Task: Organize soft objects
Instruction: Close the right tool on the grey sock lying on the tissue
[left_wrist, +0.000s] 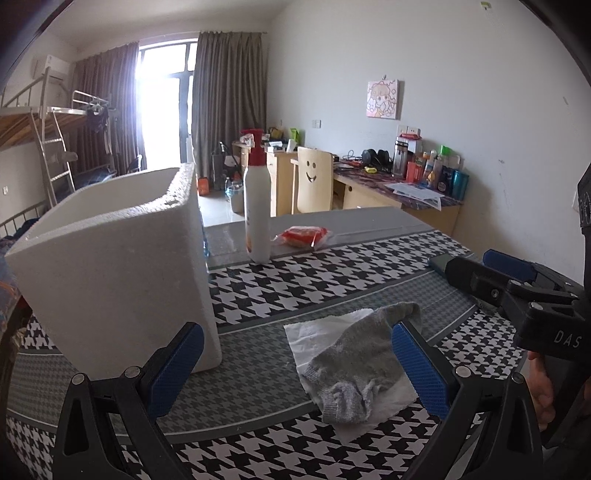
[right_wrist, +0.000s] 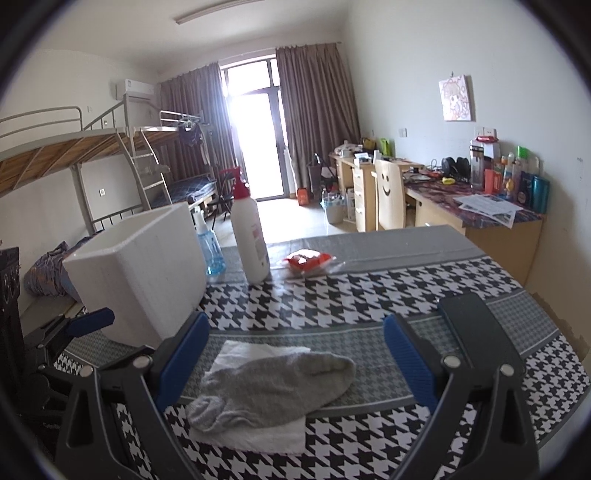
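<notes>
Sock (right_wrist: 273, 391) on tissue (right_wrist: 255, 435), on desk (right_wrist: 369, 295), just ahead between right hand-held gripper (right_wrist: 295, 365) fingers. Both grippers wide open, empty; left (left_wrist: 295, 365) nearby.

Lotion bottle (right_wrist: 250, 236) nr red packet (right_wrist: 308, 260), phone (right_wrist: 476, 328) on table (right_wrist: 424, 280)

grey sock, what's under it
A white tissue lies under the grey sock, edges showing around it. The tissue's middle is covered by the sock.
</notes>
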